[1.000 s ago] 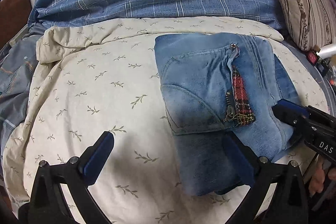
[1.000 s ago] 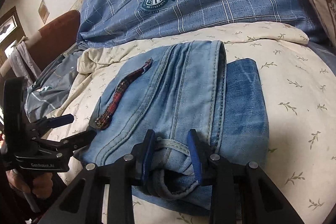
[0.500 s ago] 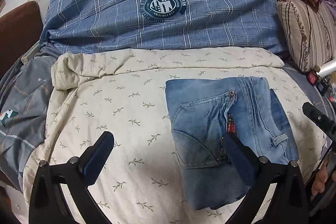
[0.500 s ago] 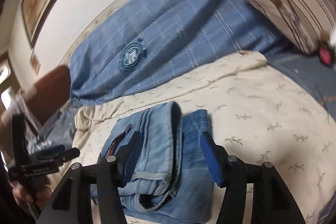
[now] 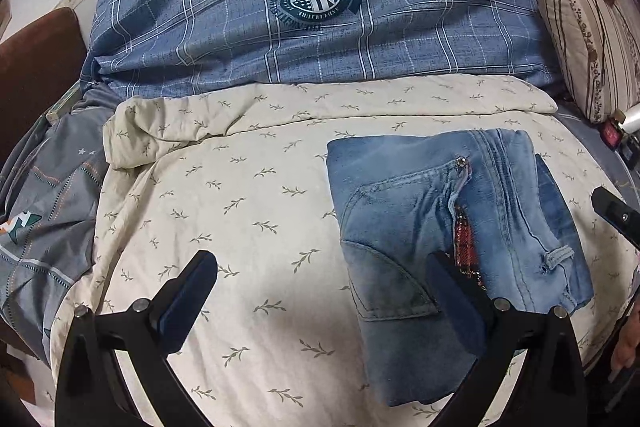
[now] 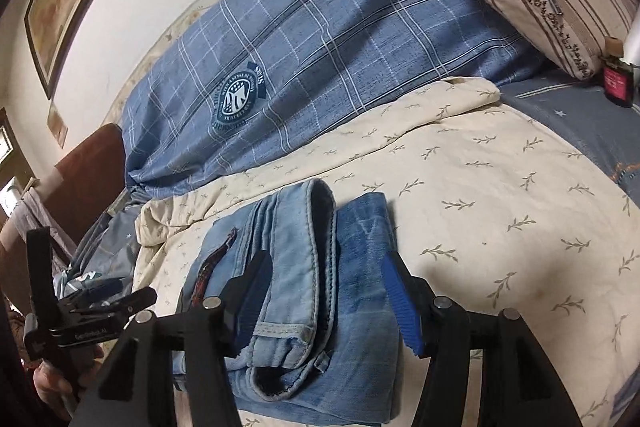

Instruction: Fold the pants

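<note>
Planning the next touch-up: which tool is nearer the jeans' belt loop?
Right. The right tool hovers open directly over the belt loop; the left tool sits off toward the pocket side.

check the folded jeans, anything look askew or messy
Mostly tidy. The folded jeans lie flat on the cream quilt, but the layers don't line up: a darker under-layer pokes out along one side, and the waistband end sits bunched and curled.

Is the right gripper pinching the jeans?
No, the right gripper is open, and the folded jeans lie loose on the cream blanket.
</note>
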`<action>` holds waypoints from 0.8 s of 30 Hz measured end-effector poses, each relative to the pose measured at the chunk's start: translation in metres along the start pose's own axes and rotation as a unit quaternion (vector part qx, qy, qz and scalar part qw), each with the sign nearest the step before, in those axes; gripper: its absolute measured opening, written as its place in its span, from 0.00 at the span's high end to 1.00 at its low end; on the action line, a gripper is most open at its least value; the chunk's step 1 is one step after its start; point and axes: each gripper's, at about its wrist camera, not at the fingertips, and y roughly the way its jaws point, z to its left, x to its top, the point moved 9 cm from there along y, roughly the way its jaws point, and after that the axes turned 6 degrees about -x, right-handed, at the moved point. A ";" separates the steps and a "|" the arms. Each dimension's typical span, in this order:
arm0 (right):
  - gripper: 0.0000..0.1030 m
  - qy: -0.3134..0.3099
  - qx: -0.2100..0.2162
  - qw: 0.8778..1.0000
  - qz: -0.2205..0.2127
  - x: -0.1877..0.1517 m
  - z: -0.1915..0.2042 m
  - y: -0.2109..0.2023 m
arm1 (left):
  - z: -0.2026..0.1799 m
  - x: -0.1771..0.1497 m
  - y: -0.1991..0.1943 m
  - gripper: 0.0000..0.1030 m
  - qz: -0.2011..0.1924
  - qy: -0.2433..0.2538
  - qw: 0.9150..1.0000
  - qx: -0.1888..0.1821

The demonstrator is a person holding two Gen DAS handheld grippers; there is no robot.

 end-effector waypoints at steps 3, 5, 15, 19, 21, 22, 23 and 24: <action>0.41 -0.004 0.000 1.000 0.003 -0.001 0.002 0.002 | 0.002 0.001 0.000 0.00 -0.004 0.002 1.000 0.003; 0.41 -0.008 -0.001 1.000 0.004 -0.003 0.004 0.002 | 0.004 0.001 0.001 0.00 -0.004 0.001 1.000 0.004; 0.41 -0.019 -0.002 1.000 0.006 -0.005 0.009 0.003 | 0.005 -0.003 0.007 0.00 0.008 0.002 1.000 0.011; 0.41 -0.015 0.000 1.000 0.003 -0.003 0.009 0.000 | -0.001 -0.001 0.007 0.00 0.008 0.011 1.000 0.012; 0.41 -0.011 0.000 1.000 0.005 -0.003 0.007 0.001 | -0.003 0.000 0.007 0.00 0.008 0.013 1.000 0.011; 0.41 -0.009 -0.001 1.000 0.006 -0.003 0.006 0.001 | -0.004 0.000 0.008 0.00 0.009 0.014 1.000 0.011; 0.41 -0.008 -0.001 1.000 0.007 -0.003 0.005 0.001 | -0.004 0.000 0.008 0.00 0.010 0.014 1.000 0.011; 0.41 -0.007 -0.001 1.000 0.007 -0.002 0.004 0.001 | -0.005 0.000 0.009 0.00 0.010 0.014 1.000 0.012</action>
